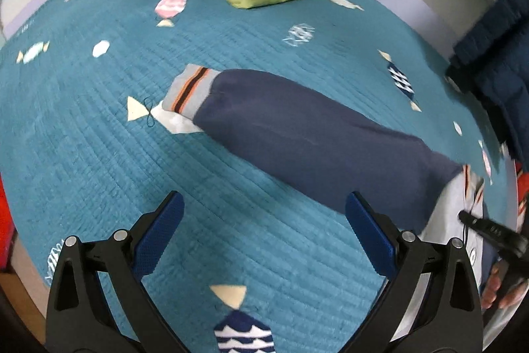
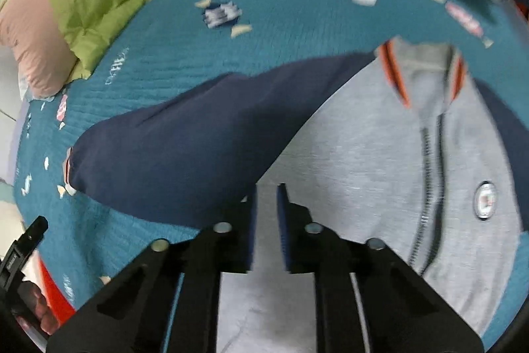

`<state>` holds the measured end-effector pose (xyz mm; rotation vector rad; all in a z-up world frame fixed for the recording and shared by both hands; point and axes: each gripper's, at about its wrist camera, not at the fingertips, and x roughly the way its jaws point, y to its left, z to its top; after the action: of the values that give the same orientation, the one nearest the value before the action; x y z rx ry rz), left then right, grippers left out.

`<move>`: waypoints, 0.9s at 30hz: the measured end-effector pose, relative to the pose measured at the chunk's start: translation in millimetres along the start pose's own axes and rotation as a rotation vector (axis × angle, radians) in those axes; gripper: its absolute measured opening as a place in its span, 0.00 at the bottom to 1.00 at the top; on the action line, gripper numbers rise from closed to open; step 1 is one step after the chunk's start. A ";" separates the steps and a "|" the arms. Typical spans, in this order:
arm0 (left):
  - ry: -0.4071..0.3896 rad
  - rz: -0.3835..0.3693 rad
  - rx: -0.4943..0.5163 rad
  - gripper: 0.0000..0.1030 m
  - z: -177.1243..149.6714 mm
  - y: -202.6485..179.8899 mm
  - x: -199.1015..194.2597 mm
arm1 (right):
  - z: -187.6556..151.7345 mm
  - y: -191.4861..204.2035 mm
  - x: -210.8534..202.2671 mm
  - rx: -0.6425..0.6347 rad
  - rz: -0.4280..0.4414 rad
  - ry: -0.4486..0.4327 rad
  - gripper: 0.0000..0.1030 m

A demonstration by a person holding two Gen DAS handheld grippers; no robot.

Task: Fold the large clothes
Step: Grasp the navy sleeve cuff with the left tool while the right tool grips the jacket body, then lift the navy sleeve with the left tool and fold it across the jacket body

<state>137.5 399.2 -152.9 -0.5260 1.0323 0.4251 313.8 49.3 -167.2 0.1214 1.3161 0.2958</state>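
A grey jacket (image 2: 347,154) with navy sleeves is spread zip-up on the teal quilt (image 1: 99,154) of a bed, so that it can be folded flat. One navy sleeve (image 1: 314,134) is stretched out toward ten o'clock in the left view, ready to be turned in. The left tongs (image 1: 264,234) are held wide and empty above the quilt. The right tongs (image 2: 266,217) are drawn narrow over the grey body by the armpit; whether cloth is pinched cannot be told.

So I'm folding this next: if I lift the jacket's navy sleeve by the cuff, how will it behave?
Likely floppy: the sleeve lies limp on the quilt. Probably light, being soft knit. The striped cuff looks thicker, so easier to pinch.
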 end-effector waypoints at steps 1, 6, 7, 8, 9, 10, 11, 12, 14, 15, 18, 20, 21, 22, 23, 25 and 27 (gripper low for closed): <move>0.006 0.002 -0.015 0.95 4.4 5.3 4.1 | 3.1 0.3 7.0 0.000 0.007 0.017 0.09; 0.021 0.031 -0.077 0.95 21.0 28.3 21.5 | 16.3 1.6 44.6 0.005 -0.031 0.072 0.09; 0.025 0.034 -0.089 0.95 24.0 32.7 25.0 | 18.0 -2.3 56.3 0.026 -0.030 0.098 0.09; 0.030 0.039 -0.100 0.95 26.0 36.5 27.6 | 19.0 -5.3 66.3 0.041 -0.027 0.116 0.09; 0.043 0.050 -0.113 0.95 30.2 42.5 32.0 | 20.9 -6.9 71.6 0.043 -0.018 0.116 0.07; 0.049 0.051 -0.123 0.95 33.7 47.9 35.4 | 22.1 -8.2 75.4 0.043 -0.011 0.108 0.05; 0.052 0.045 -0.143 0.95 39.3 56.0 40.9 | 23.0 -10.9 77.5 0.067 -0.004 0.113 0.05; 0.062 0.046 -0.161 0.95 42.5 61.7 45.6 | 23.8 -13.4 77.2 0.092 0.004 0.118 0.05; 0.086 0.055 -0.209 0.94 52.3 74.1 57.5 | 25.4 -15.0 77.1 0.104 0.010 0.129 0.05; 0.085 0.042 -0.232 0.94 58.2 80.5 63.6 | 25.9 -14.7 77.6 0.096 0.010 0.131 0.05; 0.111 -0.029 -0.313 0.75 73.7 95.7 83.6 | 26.8 -13.4 78.2 0.065 0.000 0.120 0.05; 0.155 -0.055 -0.378 0.72 82.0 103.2 102.3 | 25.9 -12.9 79.3 0.047 -0.012 0.111 0.05; 0.163 -0.061 -0.405 0.68 84.4 105.4 110.4 | 24.8 -12.5 79.1 0.046 -0.015 0.106 0.05; 0.175 -0.077 -0.430 0.64 87.2 108.5 121.1 | 23.3 -13.0 79.7 0.045 -0.017 0.102 0.05; 0.182 -0.075 -0.445 0.63 88.7 110.2 127.9 | 22.8 -12.9 79.9 0.040 -0.020 0.098 0.05; 0.161 -0.067 -0.448 0.55 92.9 109.2 130.4 | 21.6 -11.1 80.8 0.029 -0.026 0.089 0.05; 0.150 -0.062 -0.413 0.31 95.9 105.0 128.6 | 21.7 -8.3 82.2 0.022 -0.036 0.084 0.05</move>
<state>202.7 551.3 -249.7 -0.9685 1.0727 0.5536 354.1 66.2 -240.6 0.1041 1.4039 0.2582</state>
